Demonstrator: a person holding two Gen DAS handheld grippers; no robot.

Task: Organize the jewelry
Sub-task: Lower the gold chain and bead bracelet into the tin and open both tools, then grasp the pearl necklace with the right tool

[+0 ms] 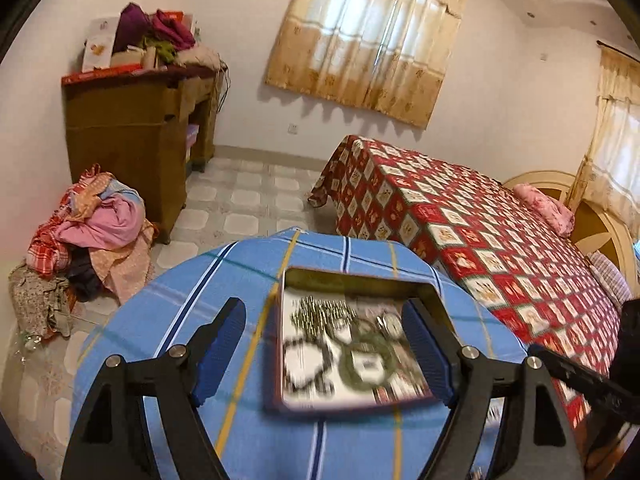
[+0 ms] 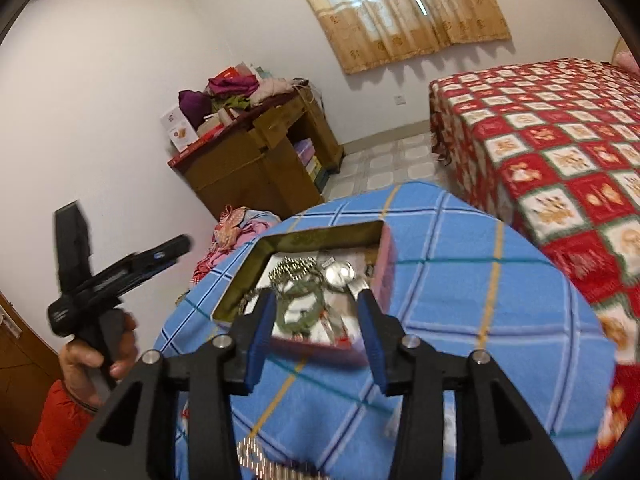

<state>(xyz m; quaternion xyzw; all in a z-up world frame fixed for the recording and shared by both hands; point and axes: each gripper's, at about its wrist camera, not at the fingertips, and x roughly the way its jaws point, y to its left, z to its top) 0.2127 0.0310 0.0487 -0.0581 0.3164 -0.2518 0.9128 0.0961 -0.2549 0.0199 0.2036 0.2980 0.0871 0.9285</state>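
Note:
An open shallow tin box (image 1: 304,276) with a reddish rim sits on a round table under a blue plaid cloth (image 1: 168,320). Inside lie tangled jewelry pieces: a silver beaded chain (image 1: 320,312), green bead bracelets (image 1: 362,360) and a round silver piece (image 2: 339,273). My left gripper (image 1: 328,344) is open above the box, fingers apart on either side. My right gripper (image 2: 316,320) is open over the box's near end (image 2: 320,346), above a green bracelet (image 2: 300,312). A silver beaded chain (image 2: 256,456) lies on the cloth by the right gripper's base. The left gripper also shows in the right wrist view (image 2: 132,264).
A bed with a red checked cover (image 1: 480,232) stands right of the table. A brown cabinet (image 1: 132,136) piled with clothes is at the back left. A heap of clothes (image 1: 88,240) lies on the tiled floor. A hand (image 2: 92,356) holds the left gripper's handle.

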